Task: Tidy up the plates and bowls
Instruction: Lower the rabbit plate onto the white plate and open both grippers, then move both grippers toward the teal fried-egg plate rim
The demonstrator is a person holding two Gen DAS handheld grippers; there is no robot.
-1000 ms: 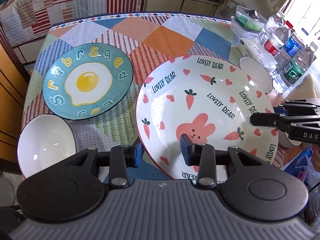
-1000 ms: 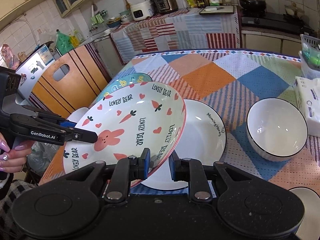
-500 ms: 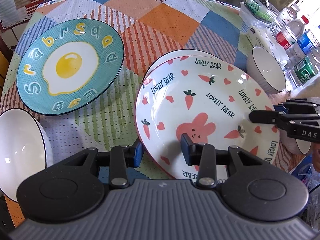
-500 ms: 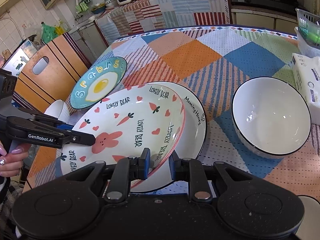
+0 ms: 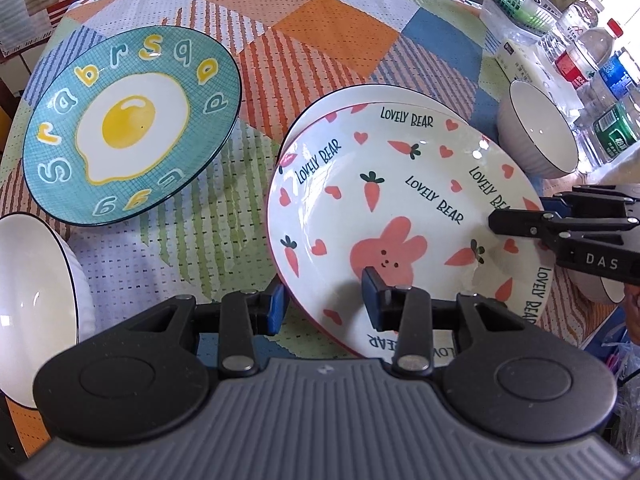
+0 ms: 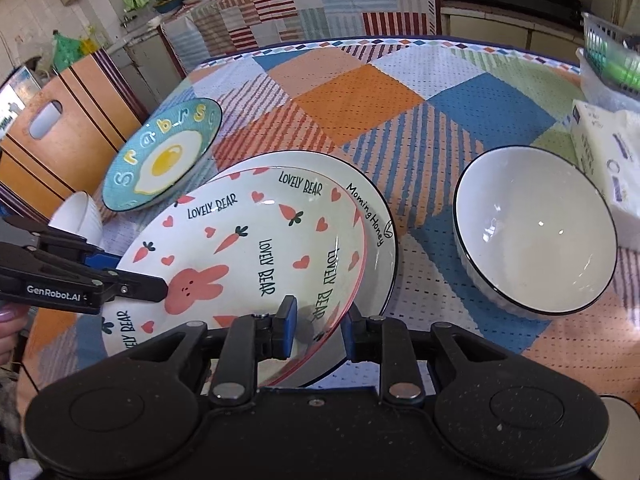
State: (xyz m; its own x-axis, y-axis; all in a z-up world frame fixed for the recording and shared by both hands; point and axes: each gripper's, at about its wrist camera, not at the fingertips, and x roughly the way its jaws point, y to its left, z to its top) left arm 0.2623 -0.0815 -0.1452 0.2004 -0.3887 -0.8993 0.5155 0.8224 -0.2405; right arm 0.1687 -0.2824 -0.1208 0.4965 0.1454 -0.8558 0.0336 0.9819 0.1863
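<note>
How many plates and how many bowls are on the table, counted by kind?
Plates: 3 (egg plate, bunny plate, white plate under it)
Bowls: 2 (left white bowl, right white bowl)
Total: 5; another white dish behind the right gripper is too hidden to name.

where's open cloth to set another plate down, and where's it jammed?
Largest free patch: the far cloth beyond the bunny plate and egg plate. A narrower strip runs between the black-rimmed plate and the right bowl. Crowded: right edge, with tissue pack, basket and bottles; near-left corner, with the left bowl.
</note>
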